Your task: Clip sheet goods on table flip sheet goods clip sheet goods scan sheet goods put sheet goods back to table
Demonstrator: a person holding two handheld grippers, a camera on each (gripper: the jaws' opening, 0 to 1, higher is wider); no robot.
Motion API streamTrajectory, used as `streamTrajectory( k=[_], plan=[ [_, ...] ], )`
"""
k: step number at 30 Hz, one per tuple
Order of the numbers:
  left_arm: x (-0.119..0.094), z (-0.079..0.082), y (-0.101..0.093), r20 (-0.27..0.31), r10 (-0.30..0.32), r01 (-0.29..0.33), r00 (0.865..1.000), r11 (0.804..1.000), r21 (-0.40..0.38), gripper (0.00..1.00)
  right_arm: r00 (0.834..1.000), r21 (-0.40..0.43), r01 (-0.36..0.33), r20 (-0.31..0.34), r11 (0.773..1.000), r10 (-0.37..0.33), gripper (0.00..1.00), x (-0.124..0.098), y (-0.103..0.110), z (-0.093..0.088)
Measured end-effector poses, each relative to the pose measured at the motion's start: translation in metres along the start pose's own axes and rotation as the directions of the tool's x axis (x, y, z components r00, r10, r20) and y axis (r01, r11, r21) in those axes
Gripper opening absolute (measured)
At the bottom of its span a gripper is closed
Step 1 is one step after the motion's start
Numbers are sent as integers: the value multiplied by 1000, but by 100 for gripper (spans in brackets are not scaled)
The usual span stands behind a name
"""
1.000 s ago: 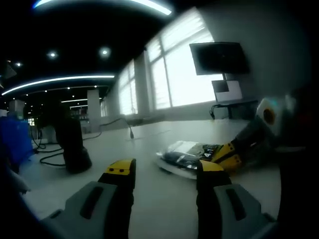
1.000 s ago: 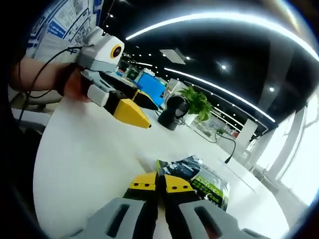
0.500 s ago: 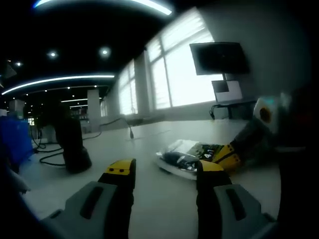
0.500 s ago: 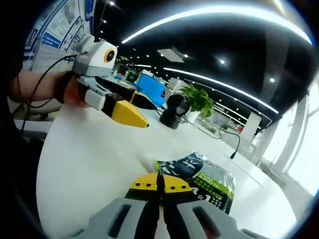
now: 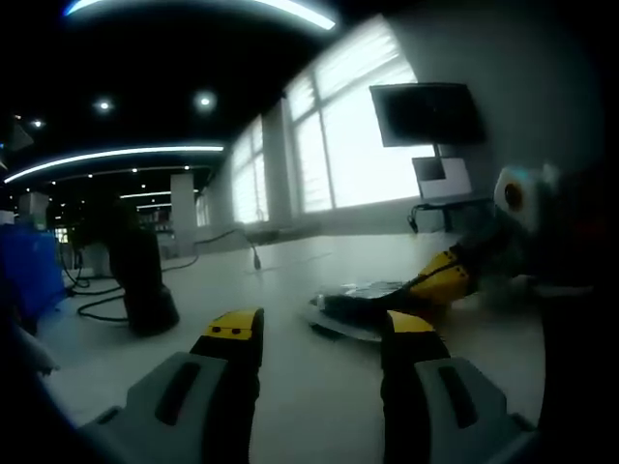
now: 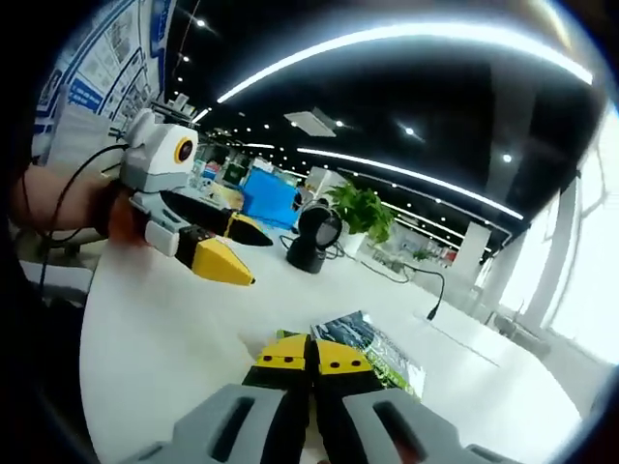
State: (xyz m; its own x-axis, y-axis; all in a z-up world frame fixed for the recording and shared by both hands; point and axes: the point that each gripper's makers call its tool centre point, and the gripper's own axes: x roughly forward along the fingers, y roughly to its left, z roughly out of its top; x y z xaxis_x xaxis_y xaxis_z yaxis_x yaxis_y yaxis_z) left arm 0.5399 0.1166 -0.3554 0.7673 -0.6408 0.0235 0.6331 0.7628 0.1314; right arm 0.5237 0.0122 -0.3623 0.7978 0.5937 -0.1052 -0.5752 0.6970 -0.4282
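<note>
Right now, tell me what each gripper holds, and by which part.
The right gripper clamps the flat packet by its near edge. The left gripper is open and holds nothing.

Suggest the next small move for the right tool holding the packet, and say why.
Probably keep raising and turning the flat black-and-green printed packet to flip it. The right tool is shut on the packet's near edge, which the left gripper view shows tilted up off the white table. The left tool is open, apart from the packet.
</note>
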Motion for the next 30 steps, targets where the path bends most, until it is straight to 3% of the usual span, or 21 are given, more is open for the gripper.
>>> streamTrajectory(
  k=[5,8,15,21,25,30],
  plan=[
    [0,0,0,1,-1,1,1000,1000,0,41,998,62,53,37,997,-55,0,-6,-21,12],
    [0,0,0,1,-1,1,1000,1000,0,41,995,56,79,50,995,-82,0,-9,-30,18],
    [0,1,-1,1,1,-1,1000,1000,1,41,987,101,150,43,984,-154,0,-16,-54,27],
    [0,1,-2,1,0,0,1000,1000,1,41,969,96,235,57,967,-241,0,-23,-90,37],
    [0,1,-3,0,0,0,1000,1000,4,41,954,92,293,42,952,-297,0,-25,-119,34],
    [0,1,-3,0,1,-1,1000,1000,1,41,938,142,336,34,931,-344,0,-32,-146,32]
  ],
)
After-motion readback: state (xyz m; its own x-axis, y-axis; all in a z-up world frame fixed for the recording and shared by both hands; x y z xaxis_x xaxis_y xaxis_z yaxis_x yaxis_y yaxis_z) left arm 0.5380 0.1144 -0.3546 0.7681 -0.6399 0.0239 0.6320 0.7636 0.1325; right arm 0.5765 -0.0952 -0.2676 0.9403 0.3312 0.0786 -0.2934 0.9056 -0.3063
